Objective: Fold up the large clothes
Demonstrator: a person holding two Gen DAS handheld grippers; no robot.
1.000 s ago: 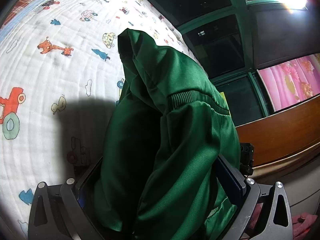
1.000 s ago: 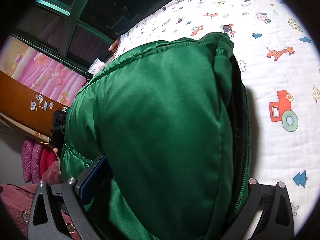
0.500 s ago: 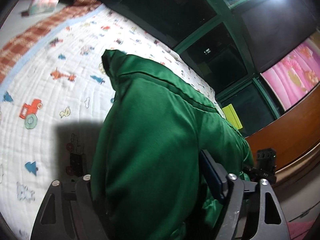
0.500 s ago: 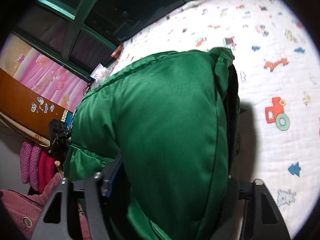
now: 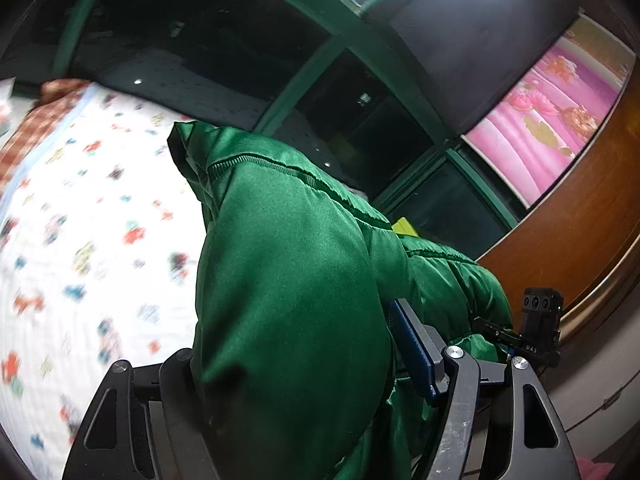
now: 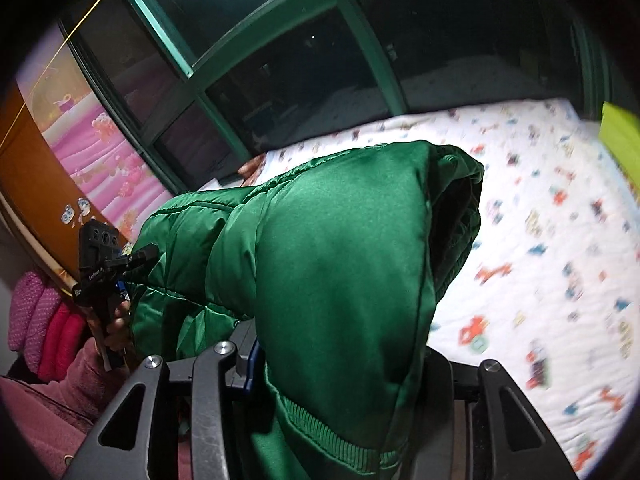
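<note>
A shiny green padded jacket [image 5: 288, 288] fills the middle of the left wrist view and hangs between the two grippers above the bed. My left gripper [image 5: 296, 364] is shut on a thick bunch of it; the left finger is hidden by the cloth. The same jacket [image 6: 340, 264] fills the right wrist view, where my right gripper [image 6: 340, 364] is shut on its ribbed hem end. The other gripper shows at the far side of the jacket in each view [image 5: 538, 322] [image 6: 102, 262].
A white quilt with small cartoon prints [image 5: 80, 248] [image 6: 560, 248] covers the bed below. Dark windows with green frames [image 5: 340, 48] stand behind. A pink curtain [image 5: 552, 120] and a wooden board [image 5: 580, 240] are at the side. Pink clothes [image 6: 44, 320] hang low left.
Both grippers have lifted the jacket off the quilt and tilted up toward the windows. The jaws have closed tighter on the cloth. The bed looks farther and blurred.
</note>
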